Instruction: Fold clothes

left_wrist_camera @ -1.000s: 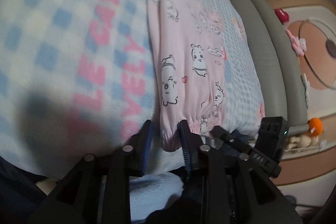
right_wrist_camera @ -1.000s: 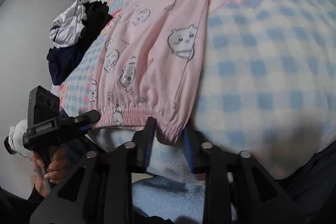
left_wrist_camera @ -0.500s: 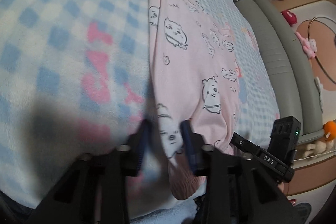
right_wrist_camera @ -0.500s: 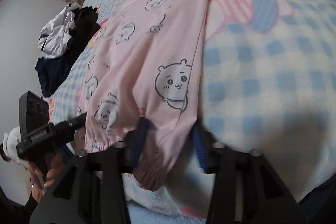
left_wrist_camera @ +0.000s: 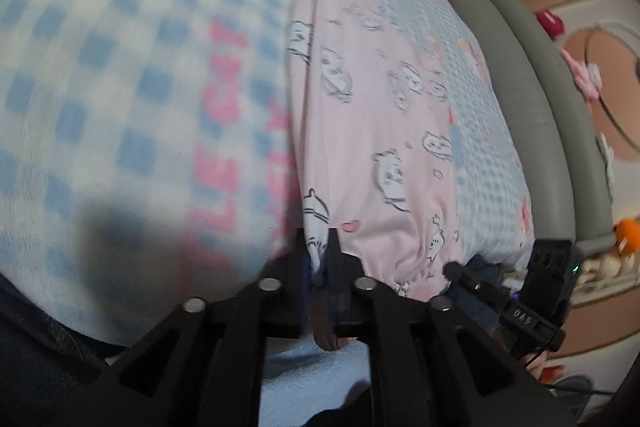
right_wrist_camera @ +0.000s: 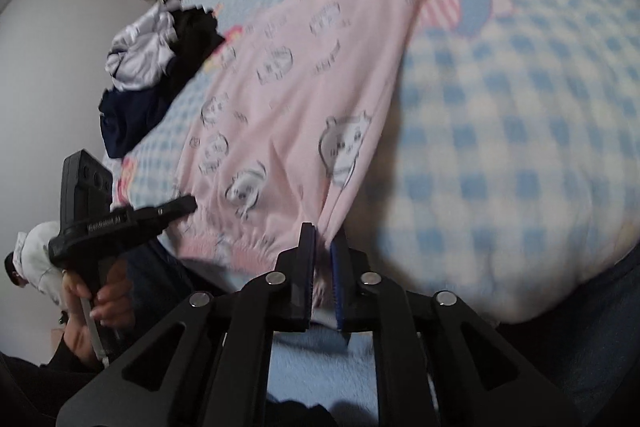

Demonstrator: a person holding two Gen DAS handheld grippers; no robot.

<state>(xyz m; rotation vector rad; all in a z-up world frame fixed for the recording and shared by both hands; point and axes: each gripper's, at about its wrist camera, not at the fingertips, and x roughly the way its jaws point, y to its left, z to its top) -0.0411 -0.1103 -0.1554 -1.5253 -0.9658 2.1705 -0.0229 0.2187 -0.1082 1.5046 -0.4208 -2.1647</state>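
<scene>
A pink garment (left_wrist_camera: 360, 115) printed with cartoon animals lies stretched along a blue-and-white checked blanket (left_wrist_camera: 100, 67) on a bed. Its gathered hem is at the near edge. My left gripper (left_wrist_camera: 318, 251) is shut on the hem's left corner, cloth pinched between the jaws. In the right wrist view the same pink garment (right_wrist_camera: 288, 75) runs away from me, and my right gripper (right_wrist_camera: 323, 247) is shut on the hem's right corner. Each view shows the other gripper at the far corner: the right gripper (left_wrist_camera: 520, 303) and the left gripper (right_wrist_camera: 120, 219), held by a hand (right_wrist_camera: 100, 303).
A heap of white, black and navy clothes (right_wrist_camera: 156, 67) sits at the blanket's far left. A grey padded bed edge (left_wrist_camera: 532, 99) runs along the right, with floor and small toys (left_wrist_camera: 624, 231) beyond. The checked blanket (right_wrist_camera: 520, 107) spreads wide to the right of the garment.
Both grippers slid forward over the hem while open, then closed on its two corners. The hem now hangs gathered between them at the bed's near edge.
</scene>
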